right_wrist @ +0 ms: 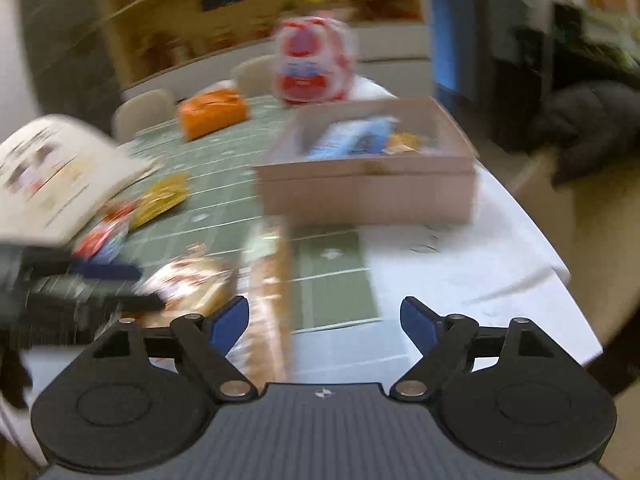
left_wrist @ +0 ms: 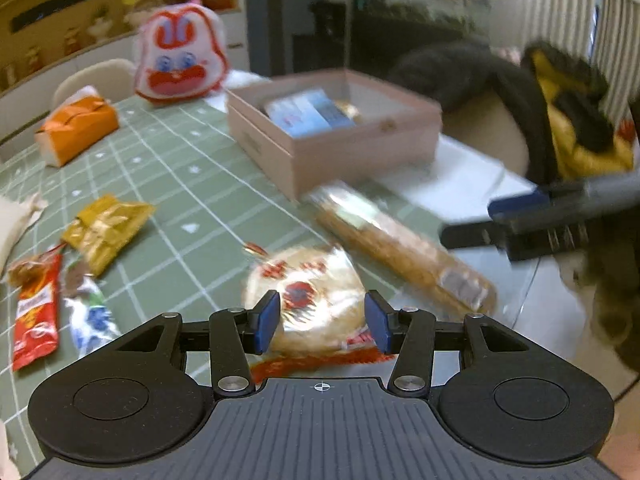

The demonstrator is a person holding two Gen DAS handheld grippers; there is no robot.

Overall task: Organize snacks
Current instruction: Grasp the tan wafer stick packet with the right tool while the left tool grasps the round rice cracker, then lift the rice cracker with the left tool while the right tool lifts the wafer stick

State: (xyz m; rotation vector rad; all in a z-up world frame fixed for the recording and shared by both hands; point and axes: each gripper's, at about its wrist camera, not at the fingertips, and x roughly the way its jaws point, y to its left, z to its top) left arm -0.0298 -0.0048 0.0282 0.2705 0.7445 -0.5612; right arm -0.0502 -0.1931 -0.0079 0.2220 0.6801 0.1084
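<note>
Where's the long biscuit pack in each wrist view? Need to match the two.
Left wrist: the long biscuit pack lies right of centre, running diagonally from the pink box's near corner toward lower right, beside the round cracker pack.
Right wrist: the pack is left of centre, running almost vertically, just right of the right gripper's left finger.
Shared landmark: the open pink box, just beyond the pack's far end.

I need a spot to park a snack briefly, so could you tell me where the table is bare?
Bare green cloth lies between the orange pack and the pink box, and bare white tabletop right of the long cracker sleeve. The left edge, around the yellow packet, is crowded.
</note>
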